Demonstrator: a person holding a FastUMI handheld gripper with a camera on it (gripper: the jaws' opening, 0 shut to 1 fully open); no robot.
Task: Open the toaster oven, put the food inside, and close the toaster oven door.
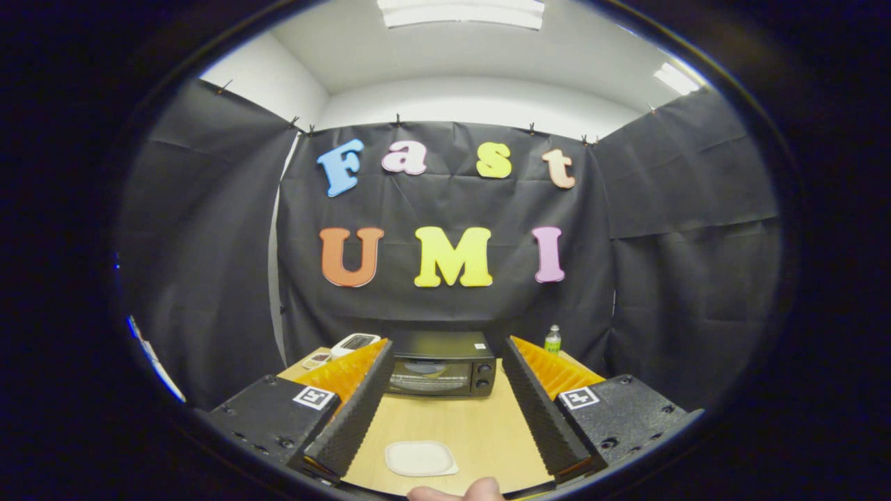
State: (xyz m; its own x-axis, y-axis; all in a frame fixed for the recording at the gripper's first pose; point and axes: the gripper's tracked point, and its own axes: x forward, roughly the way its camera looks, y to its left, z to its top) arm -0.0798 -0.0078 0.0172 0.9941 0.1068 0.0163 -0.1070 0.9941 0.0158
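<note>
Gripper view shows my tool [445, 410] spread wide, empty, toaster oven [441, 365] beyond, door closed; coming in off-line, I risk shoving it across the worktop [459, 424] instead.

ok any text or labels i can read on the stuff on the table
toaster oven: small white sticker on top, too small to read
bottle: label too blurred to read
gripper, open with the toaster oven beyond its fingers: square coded markers, no words

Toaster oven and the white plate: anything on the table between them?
No. In the gripper view, bare wooden table lies between the toaster oven and white plate, framed by the open tongs.
</note>
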